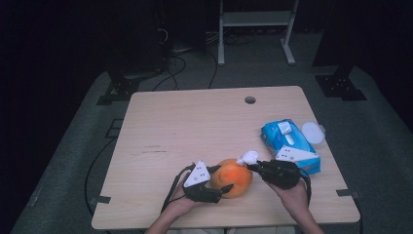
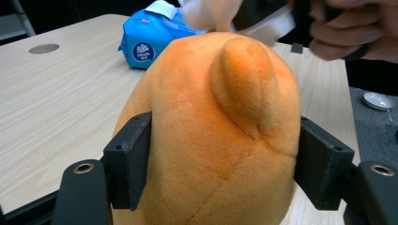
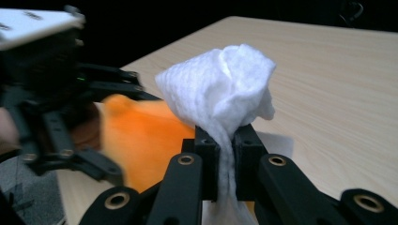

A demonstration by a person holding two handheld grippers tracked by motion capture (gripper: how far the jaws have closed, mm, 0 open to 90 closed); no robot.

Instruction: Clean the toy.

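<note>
High view: wooden table [image 1: 195,126], grey floor [image 1: 380,146], dark room.

The one bit of writing I can make out is on the blue wipes pack [image 2: 149,38]: a round dark-blue emblem on its end, with white lettering that looks like "Vinda" (the smaller line beneath it is too tiny to read). From above, the same pack [image 1: 290,146] shows a white label on top, but its print is just a blur.
</note>
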